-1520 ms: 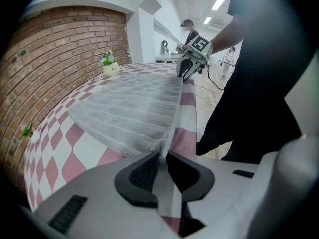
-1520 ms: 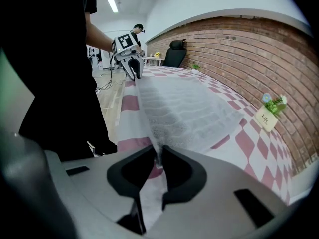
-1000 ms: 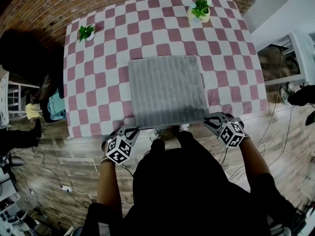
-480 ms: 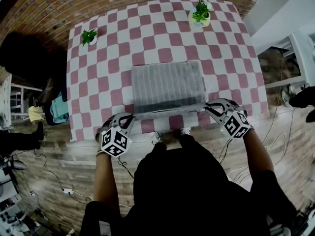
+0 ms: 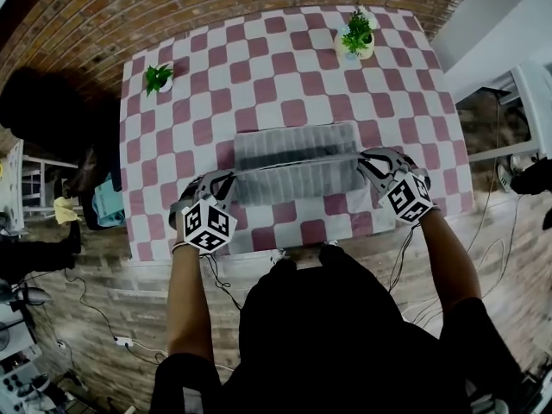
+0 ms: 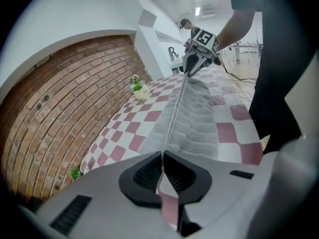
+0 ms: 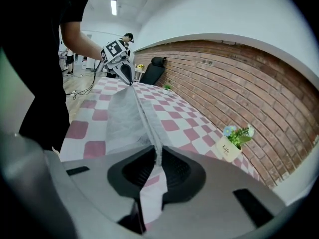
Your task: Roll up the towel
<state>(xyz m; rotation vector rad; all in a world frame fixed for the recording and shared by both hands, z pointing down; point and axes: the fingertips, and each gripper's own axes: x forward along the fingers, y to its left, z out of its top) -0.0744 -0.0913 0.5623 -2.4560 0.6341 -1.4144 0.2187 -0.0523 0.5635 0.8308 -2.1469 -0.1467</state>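
A grey ribbed towel [image 5: 297, 164] lies on the red-and-white checked table [image 5: 285, 67], its near edge lifted and folded over toward the far side. My left gripper [image 5: 226, 179] is shut on the towel's near left corner, my right gripper [image 5: 366, 164] on the near right corner. In the left gripper view the towel [image 6: 192, 116] runs taut from my left gripper [image 6: 162, 156] to the other gripper [image 6: 192, 68]. The right gripper view shows the towel [image 7: 127, 113] pinched in my right gripper [image 7: 157, 156], stretched toward the left gripper [image 7: 127, 76].
A white pot with a green plant and blue flowers [image 5: 355, 34] stands at the table's far right; a small green plant [image 5: 156, 78] at the far left. A brick floor surrounds the table. Cables [image 5: 82, 300] lie beside me, and a dark chair [image 5: 43, 115] stands at the left.
Both grippers have carried the towel's near edge up and away from me, over the table. The flat towel is now folded roughly in half, and bare checked cloth shows at the near edge.
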